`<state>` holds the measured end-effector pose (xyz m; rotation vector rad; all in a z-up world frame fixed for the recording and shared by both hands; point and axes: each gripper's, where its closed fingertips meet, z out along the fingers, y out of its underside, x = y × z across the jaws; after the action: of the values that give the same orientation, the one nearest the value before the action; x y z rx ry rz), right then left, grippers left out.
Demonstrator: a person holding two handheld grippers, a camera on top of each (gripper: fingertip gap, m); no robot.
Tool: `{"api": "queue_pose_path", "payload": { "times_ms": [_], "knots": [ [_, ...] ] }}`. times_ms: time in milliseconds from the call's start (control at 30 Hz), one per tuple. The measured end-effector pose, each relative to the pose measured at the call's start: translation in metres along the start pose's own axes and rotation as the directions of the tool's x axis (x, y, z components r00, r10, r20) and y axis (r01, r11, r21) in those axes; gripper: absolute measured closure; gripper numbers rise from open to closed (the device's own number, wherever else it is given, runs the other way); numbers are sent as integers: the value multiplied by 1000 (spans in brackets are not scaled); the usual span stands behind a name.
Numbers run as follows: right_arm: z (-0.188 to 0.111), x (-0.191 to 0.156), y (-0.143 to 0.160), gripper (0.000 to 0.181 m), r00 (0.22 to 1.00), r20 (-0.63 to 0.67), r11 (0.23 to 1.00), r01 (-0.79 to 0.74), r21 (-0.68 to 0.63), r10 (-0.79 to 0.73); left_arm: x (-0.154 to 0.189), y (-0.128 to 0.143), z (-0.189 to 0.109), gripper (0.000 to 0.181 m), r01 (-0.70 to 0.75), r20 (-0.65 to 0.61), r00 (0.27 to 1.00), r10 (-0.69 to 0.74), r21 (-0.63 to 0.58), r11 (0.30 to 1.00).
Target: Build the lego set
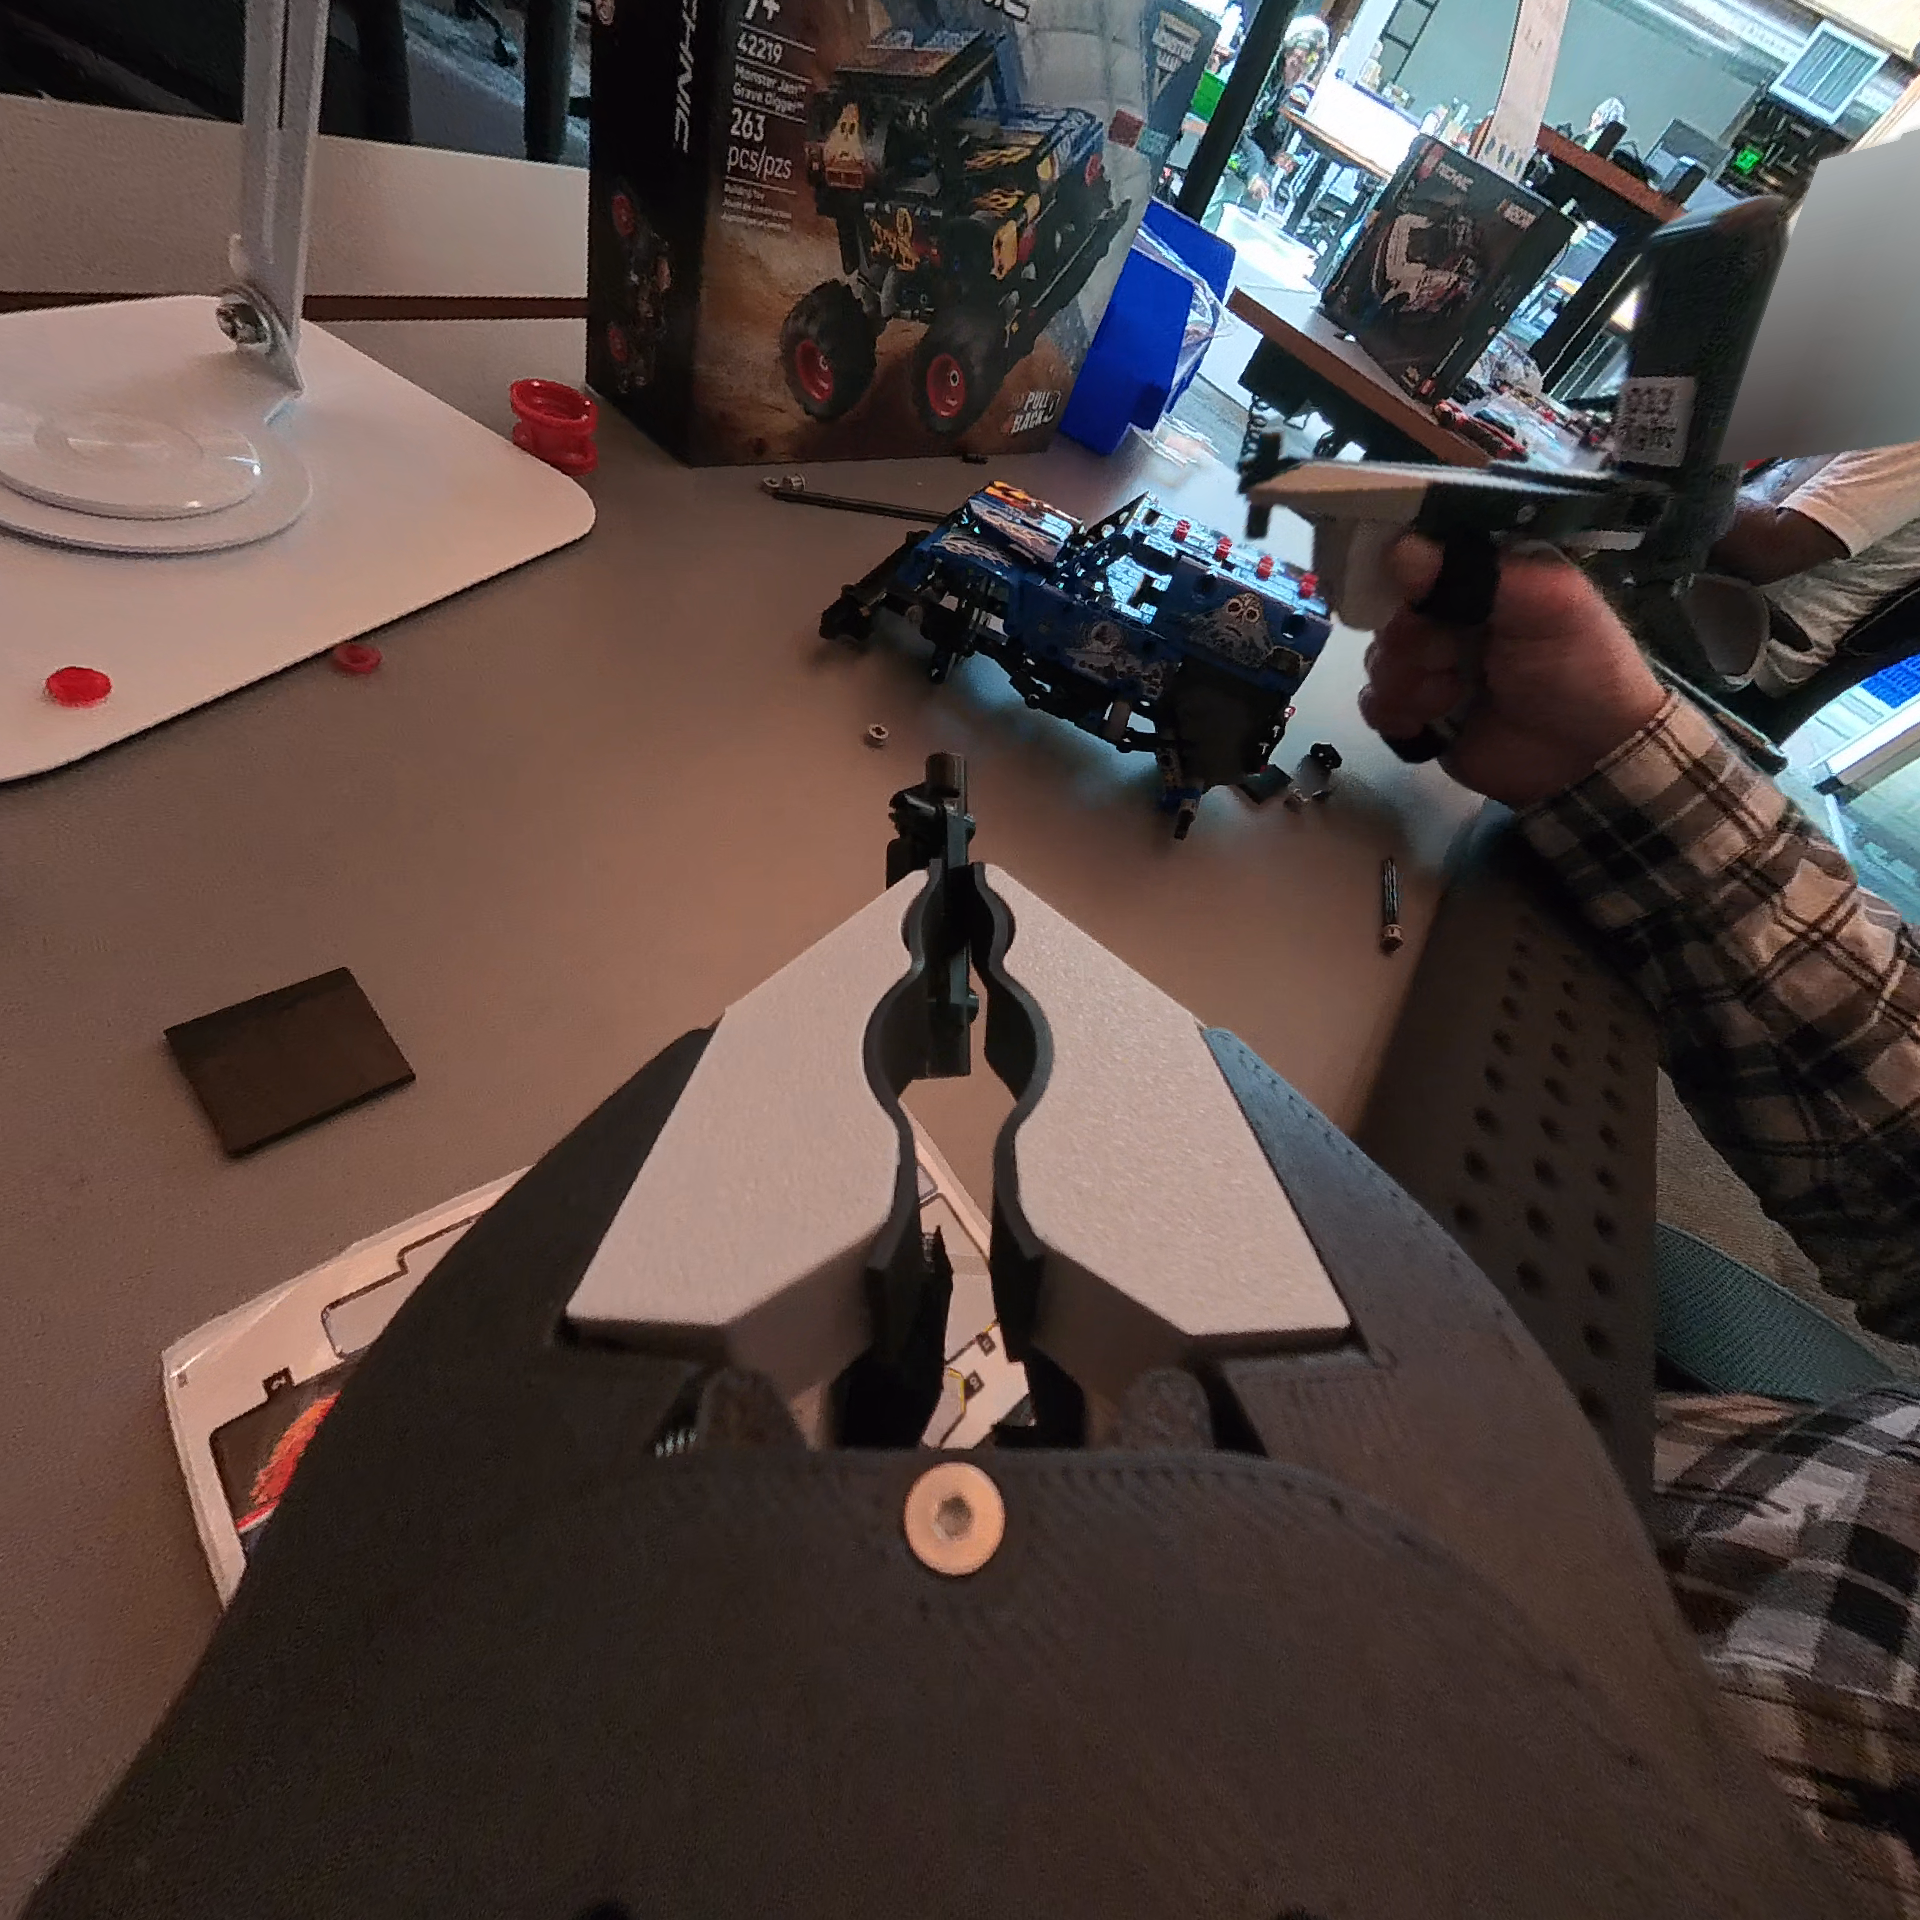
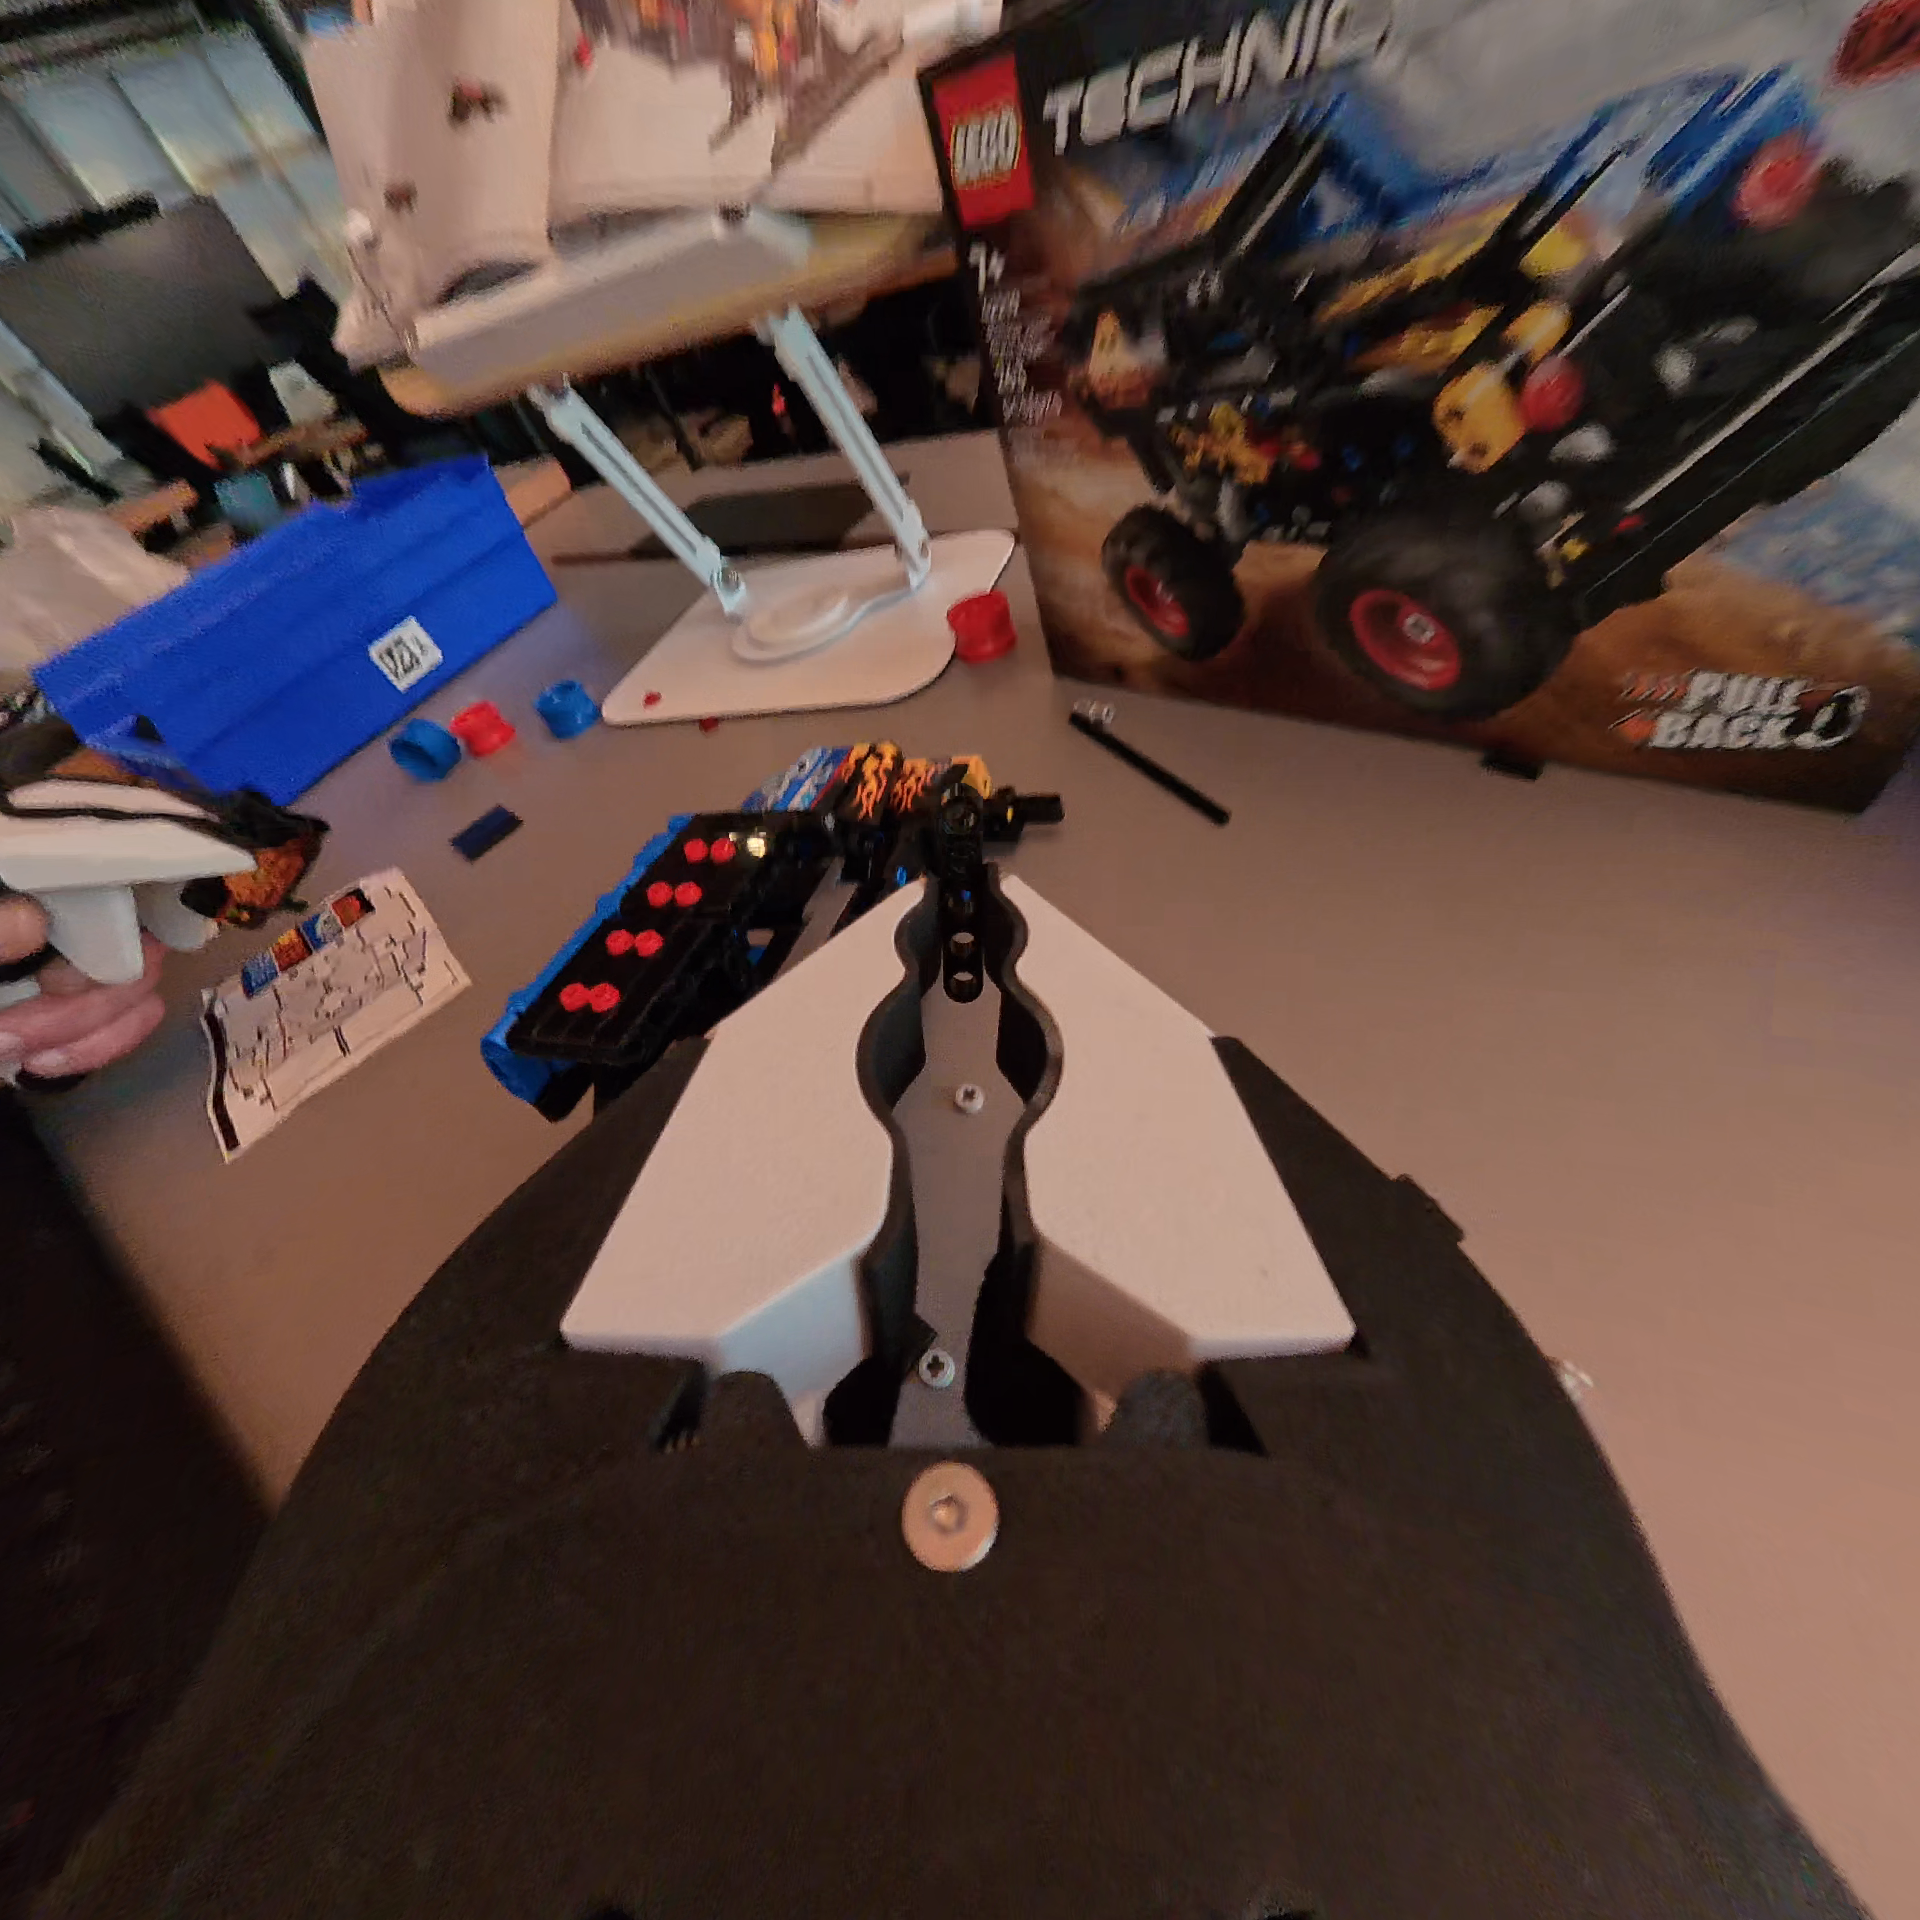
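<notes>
Mid-assembly: left claw [image 1: 951, 883] clamps a small dark connector piece [image 1: 940, 821], right claw [image 2: 961, 894] pinches a black holed beam [image 2: 961, 935], truck body [image 1: 1091, 613] on bench [image 1: 623, 831] at 1 o'clock; next likely joining the pieces.

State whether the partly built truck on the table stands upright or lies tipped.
Tipped. The truck lies with its black underside, dotted with red pins, facing sideways, and no wheels are fitted.

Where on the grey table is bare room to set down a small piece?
Bare table lies between the white stand base, the dark flat tile and the blue truck model. In the right wrist view, more lies right of the black axle, below the set box. Loose bits crowd the model.
</notes>
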<state>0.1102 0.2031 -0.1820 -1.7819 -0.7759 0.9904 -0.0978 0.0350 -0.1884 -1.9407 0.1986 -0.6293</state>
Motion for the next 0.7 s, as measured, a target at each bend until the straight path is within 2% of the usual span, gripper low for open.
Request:
{"api": "queue_pose_path", "payload": {
  "times_ms": [100,267,500,700],
  "knots": [
    [-15,3,-16,176,1000,-21,996,-9,89,11,-2,0,1,180,-2,4,1000,2,1,1000],
    [-27,-1,-18,176,1000,13,993,-30,116,28,-1,7,7,180,-5,-1,1000,5,-29,1000],
    [-37,-37,3,176,992,125,999,15,43,-21,9,18,17,180,-56,-31,998,54,-85,995],
    [-38,-84,45,176,962,246,971,162,-175,-116,15,25,23,180,-67,-53,997,61,-122,990]
  ]
}}
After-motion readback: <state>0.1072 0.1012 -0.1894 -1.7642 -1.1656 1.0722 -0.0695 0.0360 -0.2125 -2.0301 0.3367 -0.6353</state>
